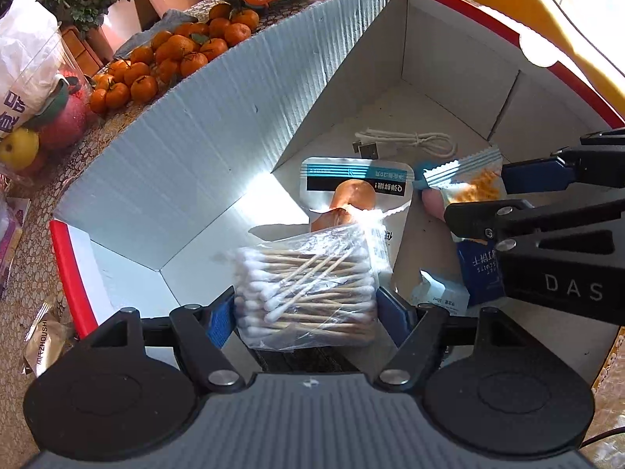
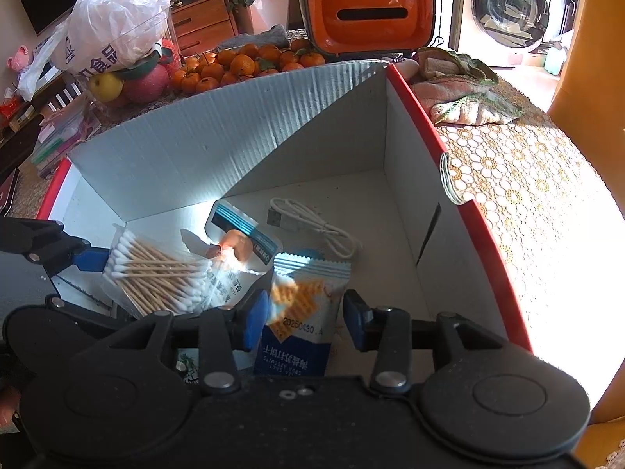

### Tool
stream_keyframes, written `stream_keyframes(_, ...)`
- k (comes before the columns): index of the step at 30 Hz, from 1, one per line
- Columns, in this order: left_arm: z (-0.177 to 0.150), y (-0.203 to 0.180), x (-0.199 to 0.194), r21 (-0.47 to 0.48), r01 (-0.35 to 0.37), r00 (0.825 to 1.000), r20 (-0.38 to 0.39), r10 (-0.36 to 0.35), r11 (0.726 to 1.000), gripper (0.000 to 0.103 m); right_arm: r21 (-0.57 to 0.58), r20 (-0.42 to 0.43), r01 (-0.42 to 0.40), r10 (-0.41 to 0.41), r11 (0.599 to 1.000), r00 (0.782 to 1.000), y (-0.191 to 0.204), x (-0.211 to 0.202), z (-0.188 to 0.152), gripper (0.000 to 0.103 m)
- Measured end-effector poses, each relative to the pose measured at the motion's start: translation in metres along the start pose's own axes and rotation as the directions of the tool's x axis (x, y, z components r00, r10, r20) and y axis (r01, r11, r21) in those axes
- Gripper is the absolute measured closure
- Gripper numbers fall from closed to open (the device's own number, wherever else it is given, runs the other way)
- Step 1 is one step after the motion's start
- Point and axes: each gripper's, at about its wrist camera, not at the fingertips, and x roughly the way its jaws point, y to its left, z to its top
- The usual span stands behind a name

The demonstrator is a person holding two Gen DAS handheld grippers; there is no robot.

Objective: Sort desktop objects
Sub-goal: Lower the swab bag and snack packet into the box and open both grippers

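The left tongs (image 1: 306,308) pinch the cotton-swab bag (image 1: 308,293) low over the box (image 1: 195,148) floor at six o'clock, the right tongs (image 2: 304,322) seemingly hold a biscuit packet (image 2: 302,312), so part each slowly, clear of the pouch (image 1: 355,187).

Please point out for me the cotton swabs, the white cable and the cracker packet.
cotton swabs (image 1: 308,293), left wrist view, middle of the bag between the fingers.
white cable (image 2: 312,226), right wrist view, on the coiled cord.
cracker packet (image 2: 300,308), right wrist view, printed front of the packet.
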Motion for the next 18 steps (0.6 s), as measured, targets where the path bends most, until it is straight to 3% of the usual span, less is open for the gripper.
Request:
stream_keyframes(6, -0.001, 0.001, -0.005, -0.017, 0.012, 1.000, 0.006, -0.011, 1.000, 0.028, 0.014, 0.013, 0.000, 0.000, 1.000, 1.000, 0.000, -0.006, 0.000, 0.042)
stream_keyframes(18, -0.007, 0.003, -0.034, -0.057, 0.012, 0.999, 0.050, -0.009, 0.998, 0.022, 0.020, 0.046, 0.000, -0.001, 1.000, 0.999, 0.006, -0.029, 0.001, 0.040)
